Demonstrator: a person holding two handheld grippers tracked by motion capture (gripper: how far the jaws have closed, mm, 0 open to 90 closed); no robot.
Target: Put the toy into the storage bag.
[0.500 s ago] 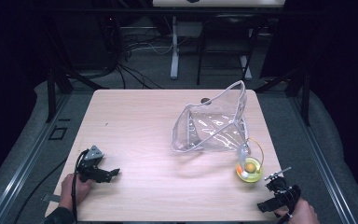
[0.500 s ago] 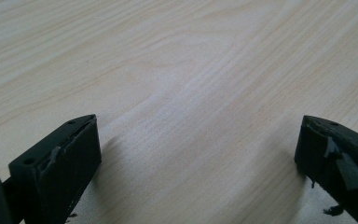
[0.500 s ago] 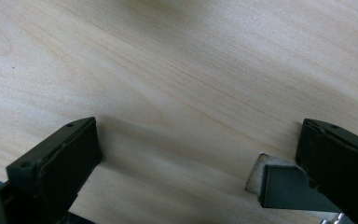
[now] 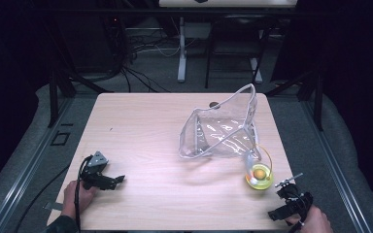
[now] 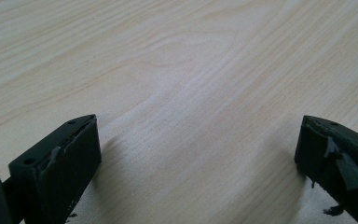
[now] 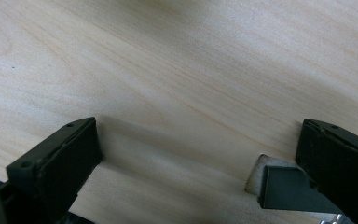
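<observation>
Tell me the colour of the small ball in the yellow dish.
Orange, best seen in the high view: the ball sits in the yellow dish.

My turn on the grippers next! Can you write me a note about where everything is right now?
Left gripper: open, holding nothing, low over the table near its front left.
Right gripper: open, holding nothing, at the front right corner.
Clear plastic bag: right of centre, mouth propped open.
Yellow ring toy: on the table touching the bag's near right corner, closest to the right gripper.
Done: nothing gripped.
Left: probably pick up the toy and handle the bag.
</observation>
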